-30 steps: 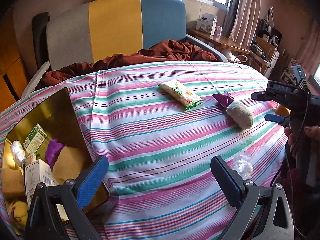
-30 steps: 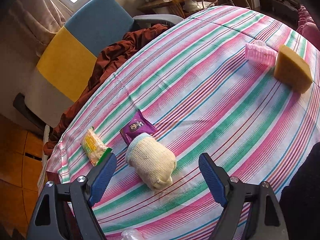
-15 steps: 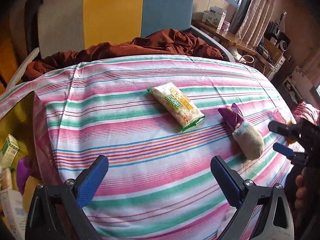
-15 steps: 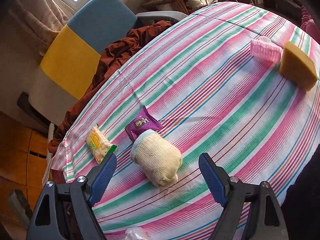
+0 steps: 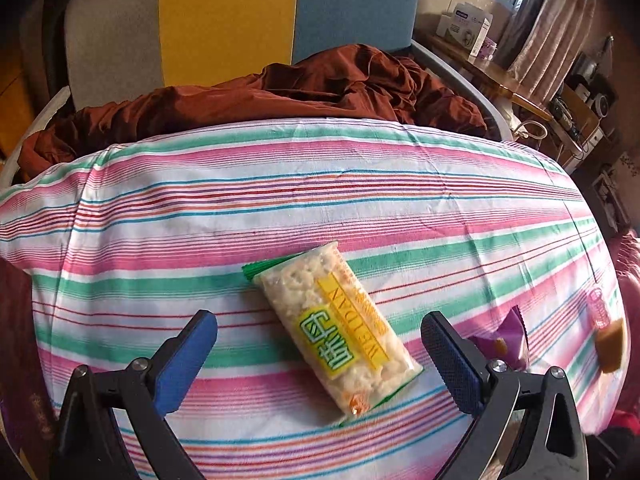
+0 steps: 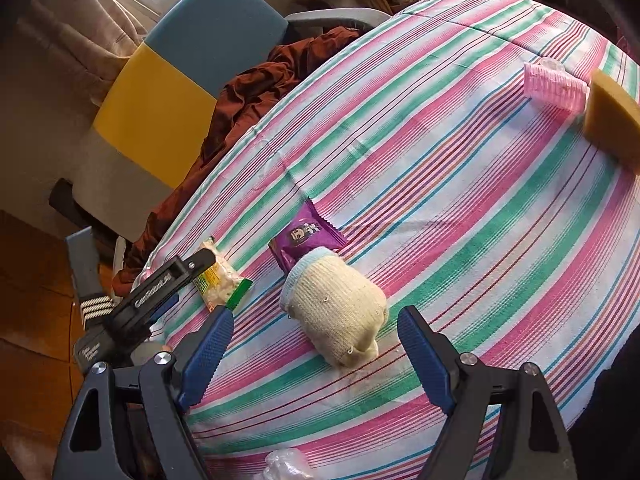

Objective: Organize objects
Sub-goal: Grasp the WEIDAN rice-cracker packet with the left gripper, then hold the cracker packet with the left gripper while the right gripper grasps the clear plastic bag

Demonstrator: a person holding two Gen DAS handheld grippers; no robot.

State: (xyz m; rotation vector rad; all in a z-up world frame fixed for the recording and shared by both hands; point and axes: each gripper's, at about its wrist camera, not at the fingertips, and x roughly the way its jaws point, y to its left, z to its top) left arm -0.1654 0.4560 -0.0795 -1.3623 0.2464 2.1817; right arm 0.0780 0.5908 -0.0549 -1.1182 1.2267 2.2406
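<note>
Left wrist view: the left tongs (image 5: 319, 354) stand released, the snack packet (image 5: 335, 330) lying between their fingers on the striped desk (image 5: 160, 216), untouched. Right wrist view: the right tongs (image 6: 315, 346) are released around a rolled cream sock (image 6: 338, 308); beyond it a purple wrapper (image 6: 304, 236), then far right a pink roller (image 6: 554, 86) and sponge (image 6: 610, 120).

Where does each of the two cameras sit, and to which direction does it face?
Left wrist: on the left tongs, angled down at the rice snack packet; own blue fingers show.
Right wrist: on the right tongs, angled down at the rolled sock; own fingers and the left tongs show.
Shared: snack packet, purple wrapper, striped cloth.
</note>
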